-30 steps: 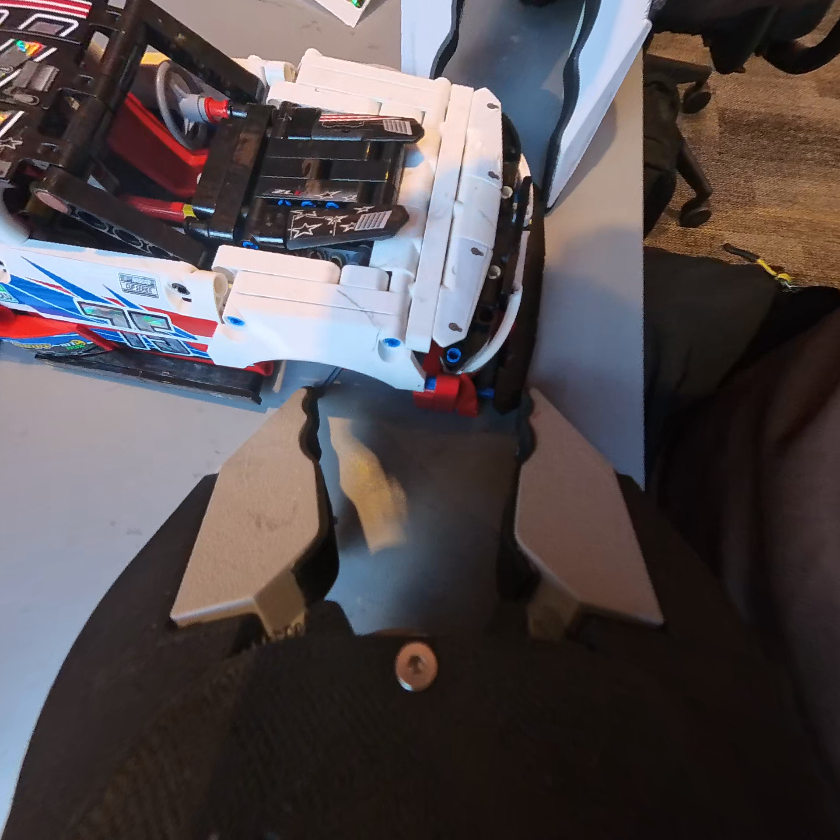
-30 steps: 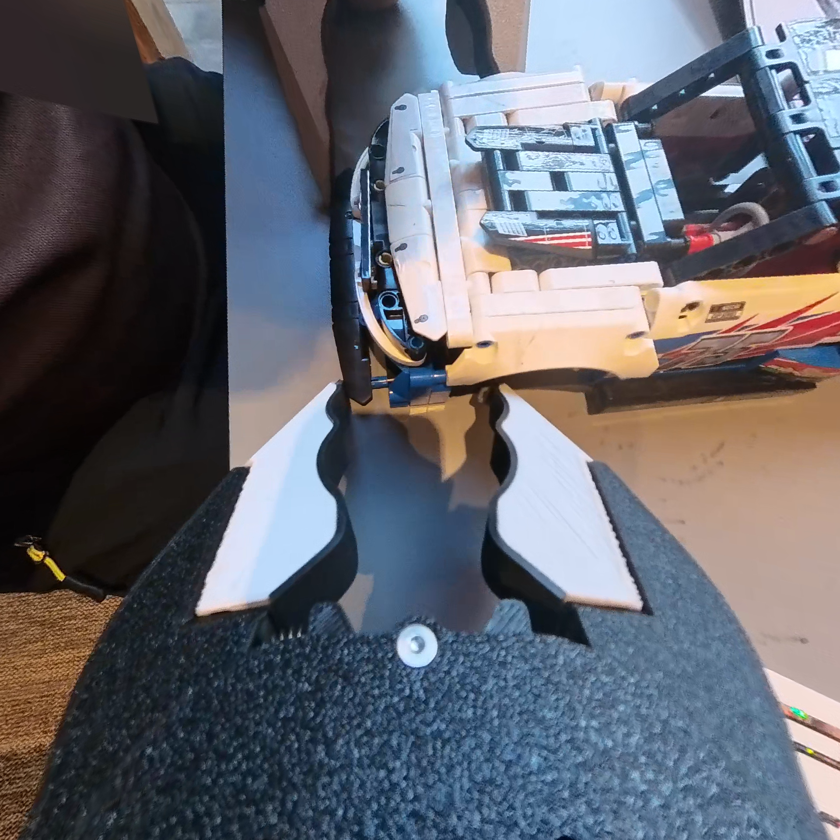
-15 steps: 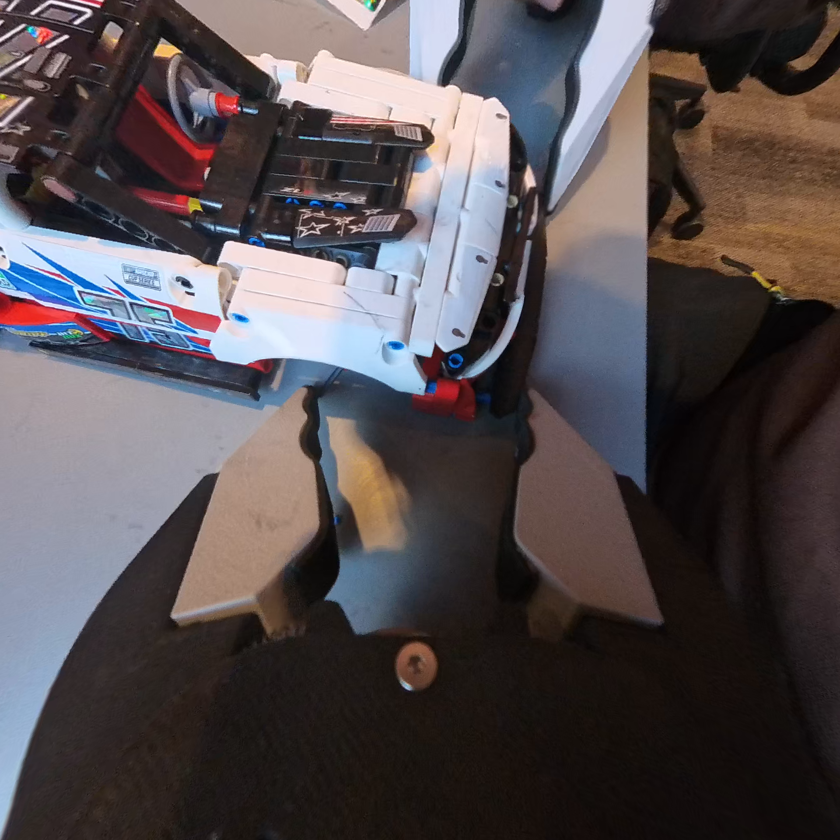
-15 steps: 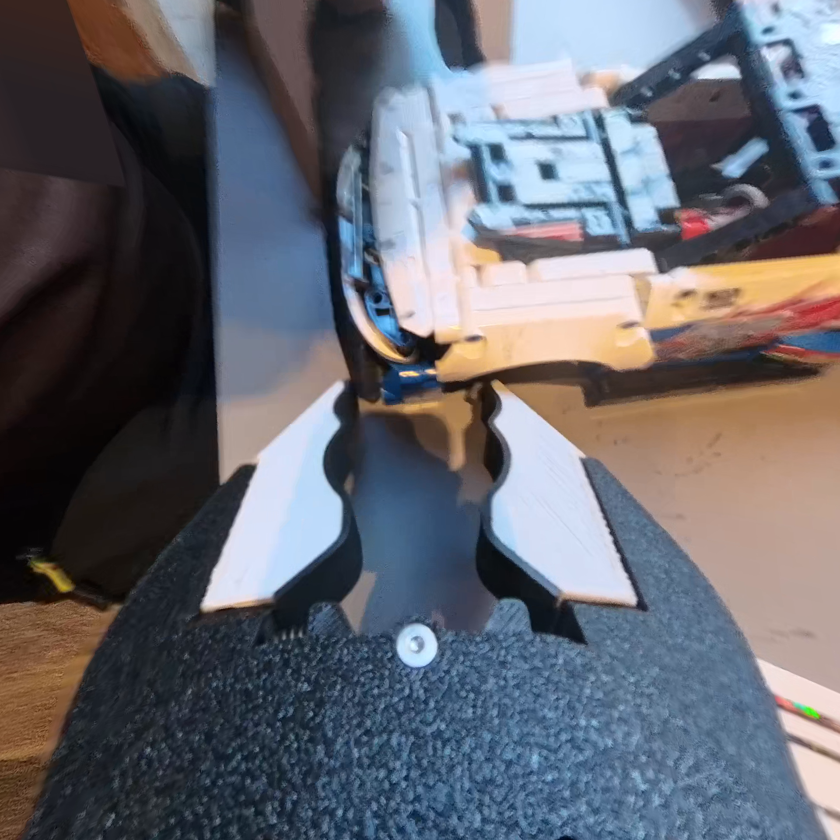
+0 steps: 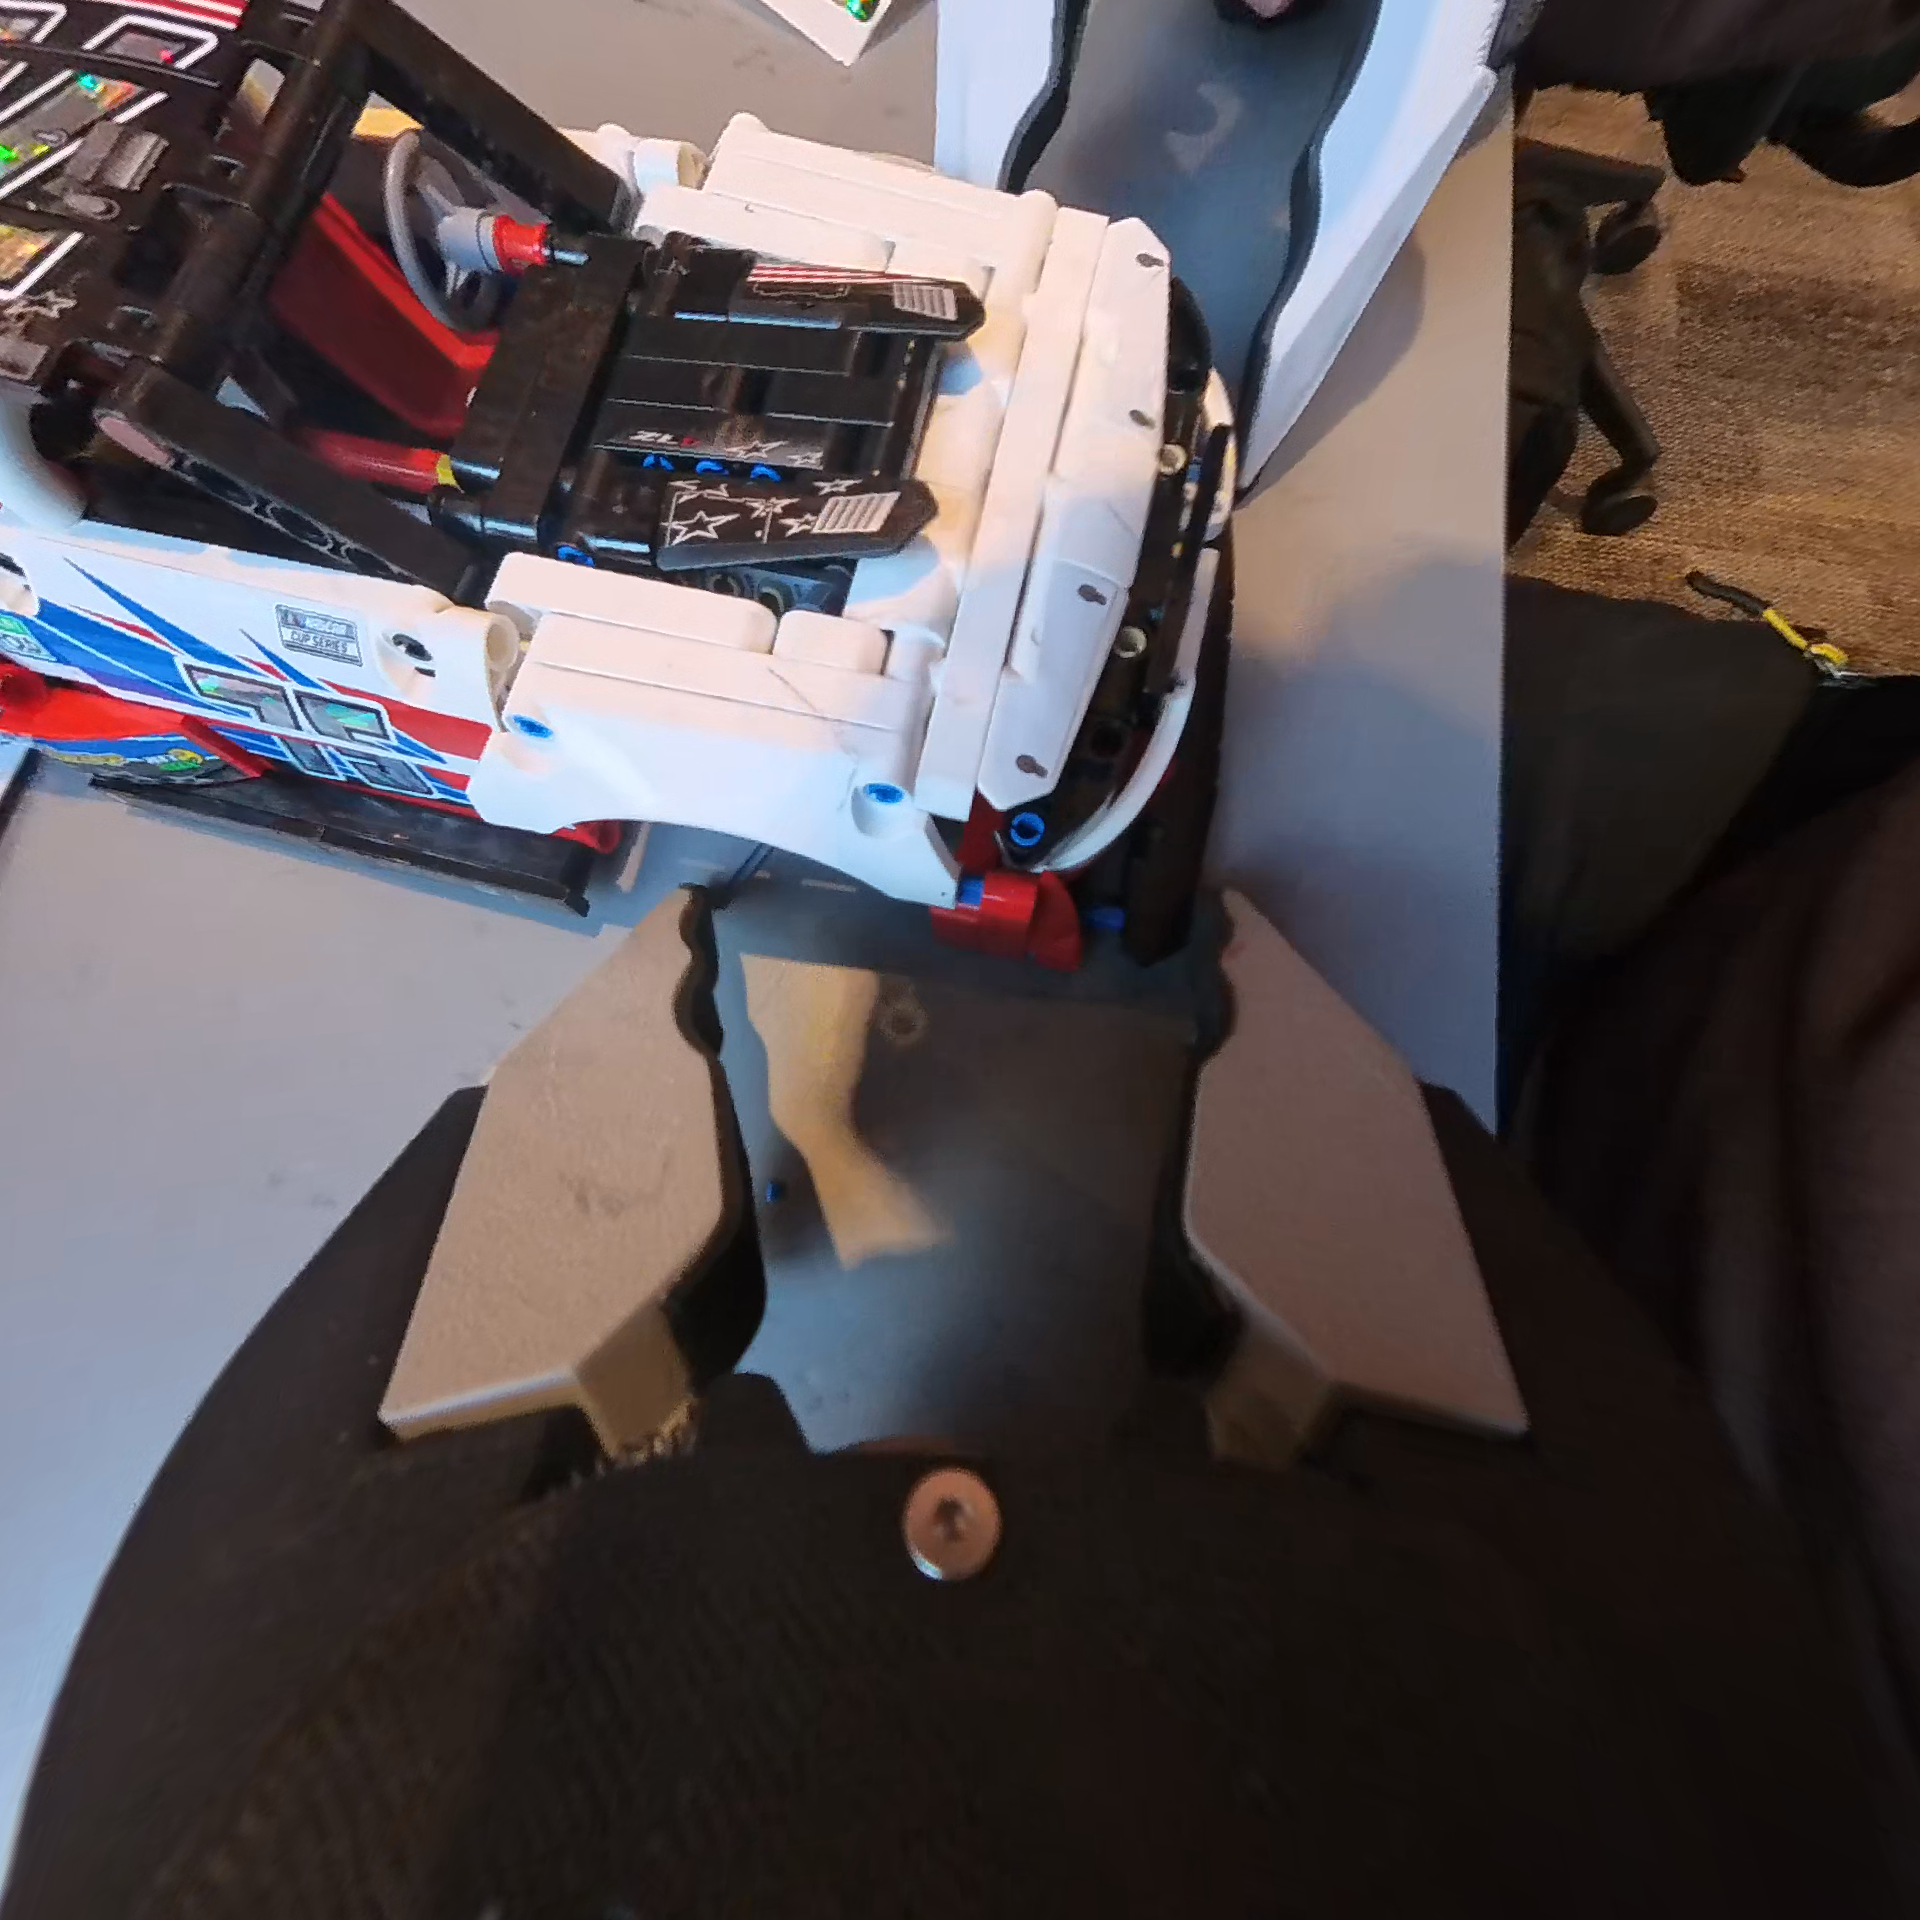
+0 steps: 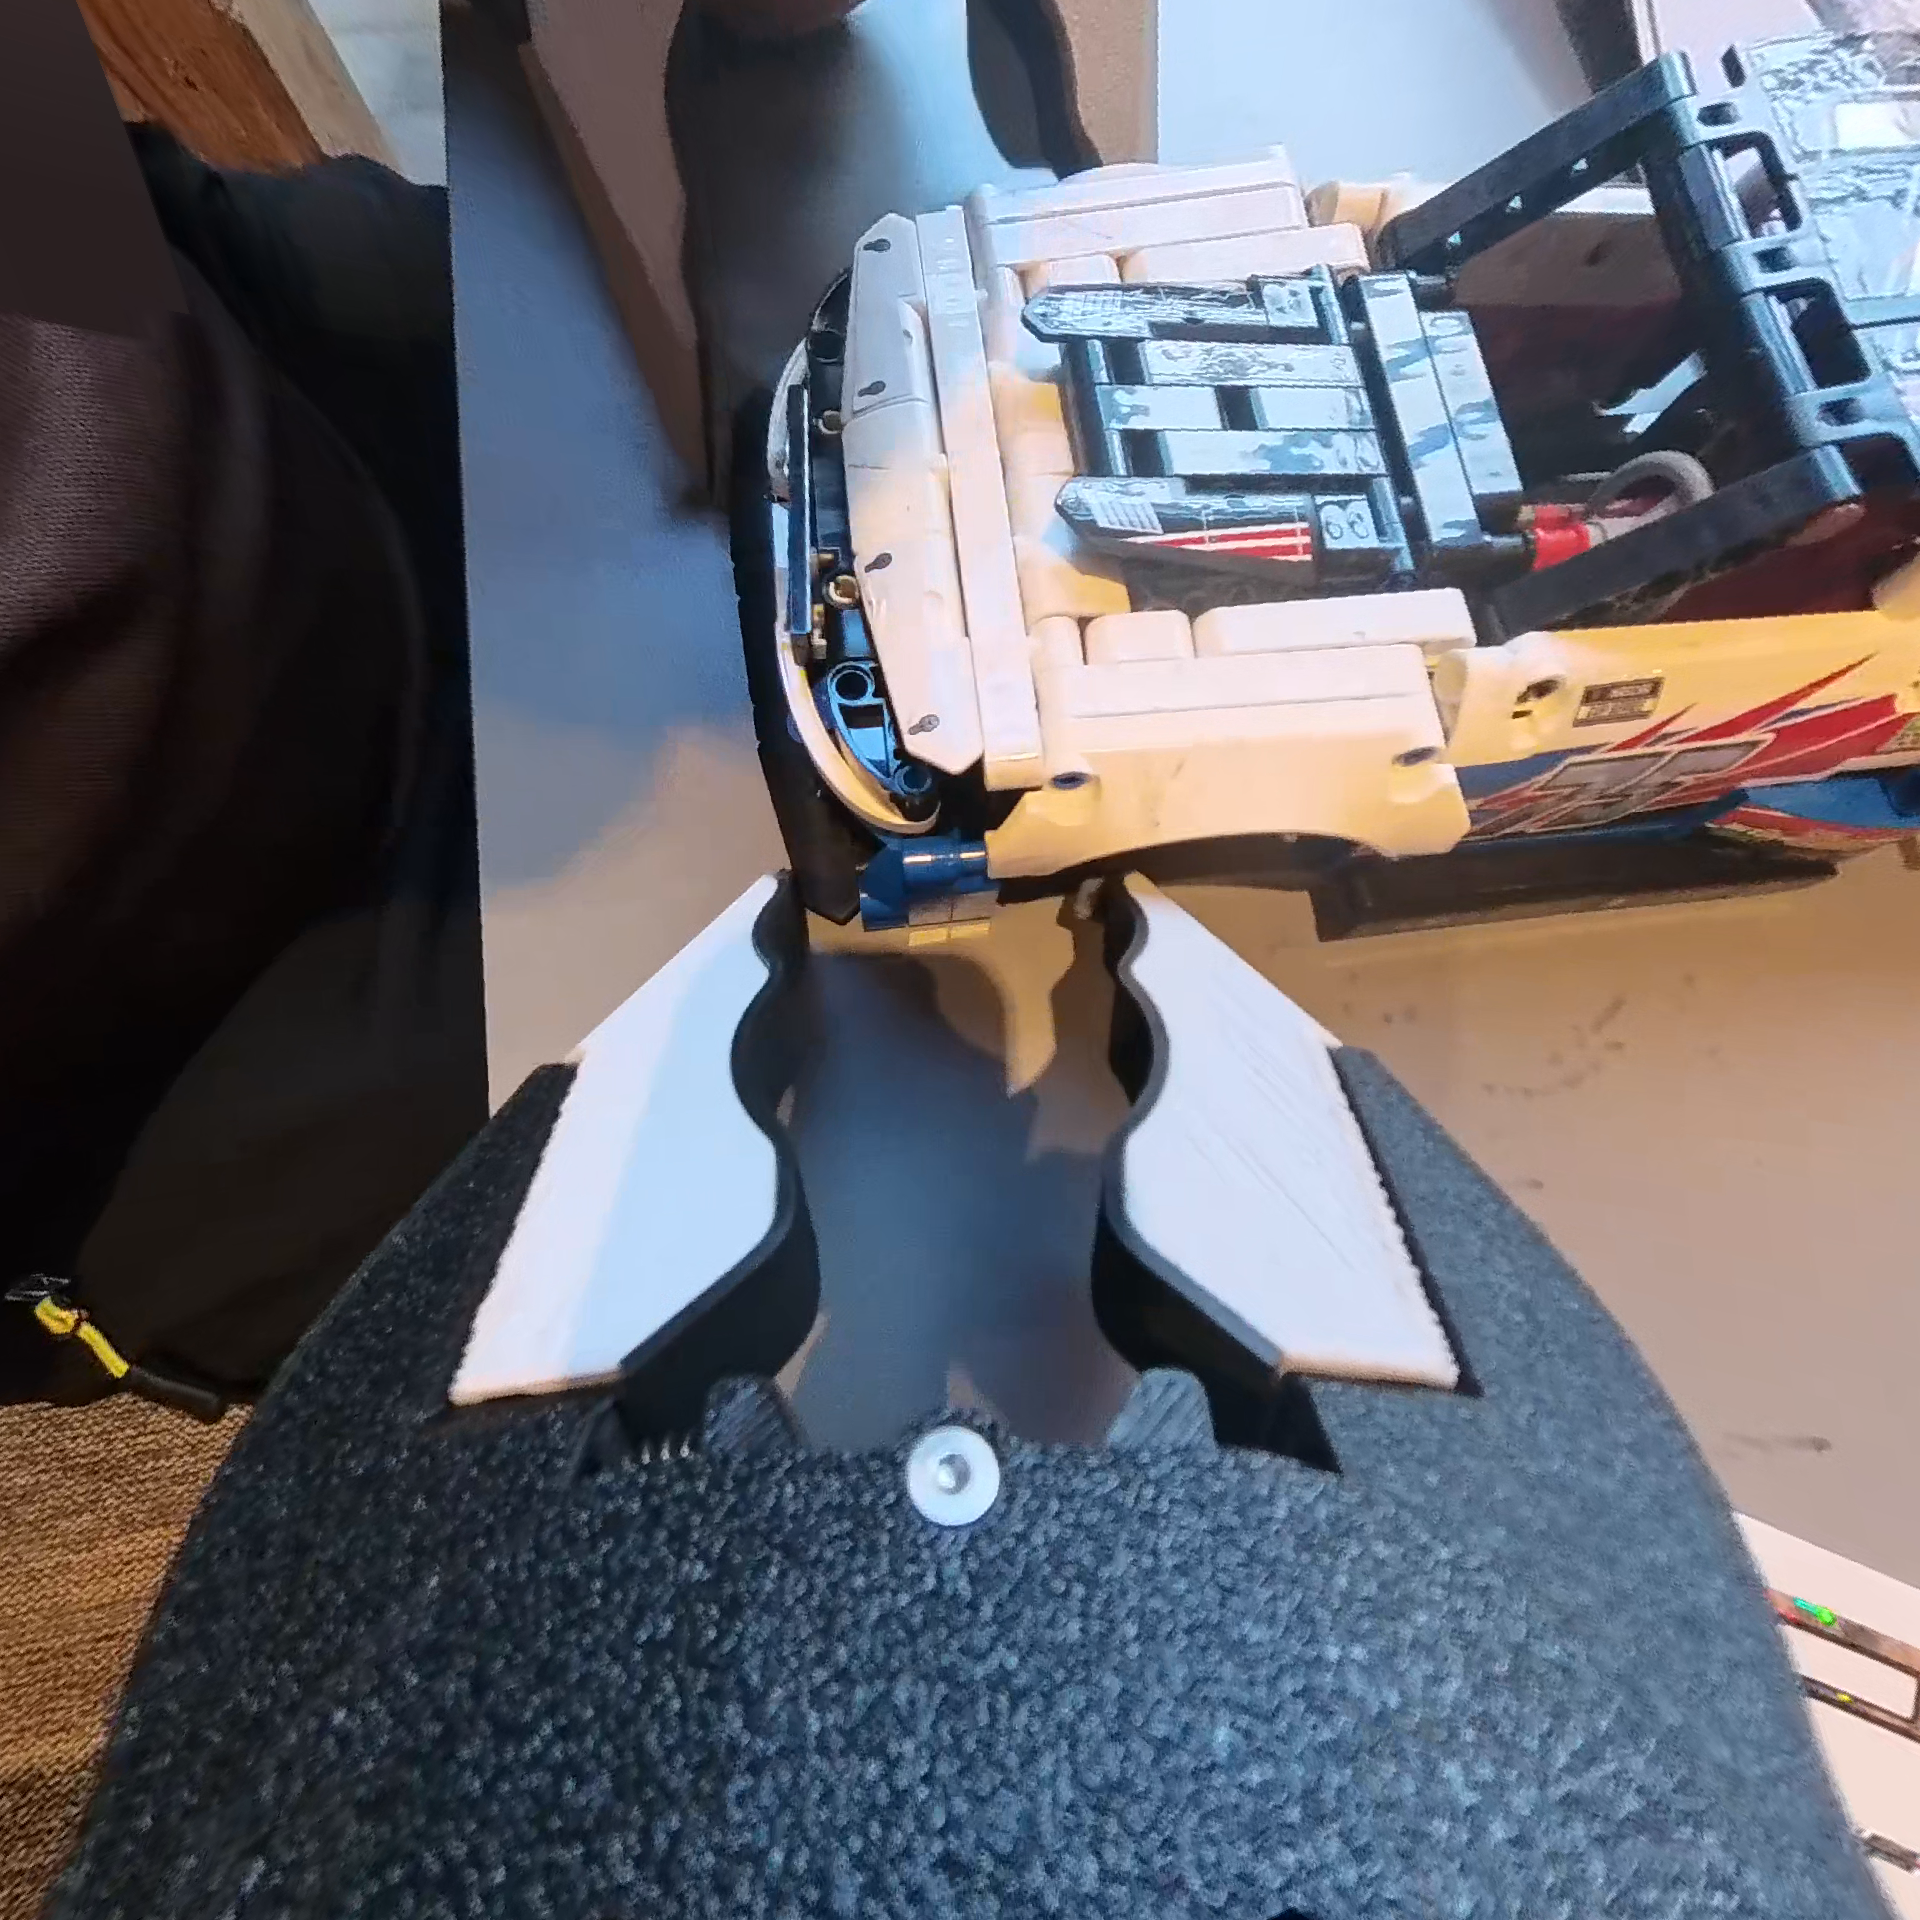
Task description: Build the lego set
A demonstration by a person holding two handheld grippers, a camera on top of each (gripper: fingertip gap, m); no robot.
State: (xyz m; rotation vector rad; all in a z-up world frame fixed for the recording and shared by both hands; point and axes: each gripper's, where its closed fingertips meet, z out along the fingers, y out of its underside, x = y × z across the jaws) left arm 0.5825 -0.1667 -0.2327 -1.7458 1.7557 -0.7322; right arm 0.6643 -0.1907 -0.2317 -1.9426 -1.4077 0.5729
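Observation:
A white lego race car (image 5: 748,717) with a black vented hood and red and blue side decals lies on the grey table (image 5: 260,1091), nose toward the table edge. My left gripper (image 5: 956,914) is open, and its fingertips flank the red corner piece (image 5: 1003,914) under the nose. In the right wrist view the car (image 6: 1195,727) shows from its other side. My right gripper (image 6: 951,894) is open, and its fingertips flank the blue corner piece (image 6: 925,883). I cannot tell whether either gripper touches the car. The right gripper's white fingers (image 5: 1382,208) also show beyond the nose.
The table edge (image 5: 1501,727) runs close past the car's nose, with carpet and a chair base (image 5: 1600,416) beyond. A person's dark clothing (image 6: 208,727) fills that side. A tiny blue pin (image 5: 771,1192) lies between my left fingers. A sticker sheet (image 6: 1849,1662) lies near the right gripper. Tip to tip, the grippers are about 10 cm apart.
The right wrist view blurred with motion half a second ago and has settled again. Both grippers stay at the nose corners with the same jaw width. The car has barely shifted.

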